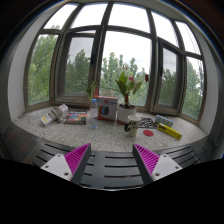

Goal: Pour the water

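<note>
A bay of tall windows with dark frames [112, 45] curves around the scene, green trees showing outside, and a pale stone window ledge [105, 135] runs beneath the glass, carrying everything in view. The ledge serves as the work surface, which would explain why the items sit in a loose row along it, within reach of someone standing in front.

The gripper [112, 160] hangs well back from that row, its two fingers spread wide apart with the magenta ribbed pads [78, 158] facing each other and nothing between them. In my judgement this is an approach pose: open and level, ready to take a vessel.

Straight beyond the fingers stands a small clear plastic bottle with a blue label [95, 110], the likeliest water source, though I cannot tell if it holds water. Just beside it, beyond the right finger, sits a potted plant with long green leaves [126, 90] and a dark metal cup [132, 126].

Far ahead of the left finger lie white boxes and packets [58, 116]; far ahead of the right finger lie a red round lid [148, 131] and a yellow tool [169, 130]. The cup and plant crowd the bottle's right side.
</note>
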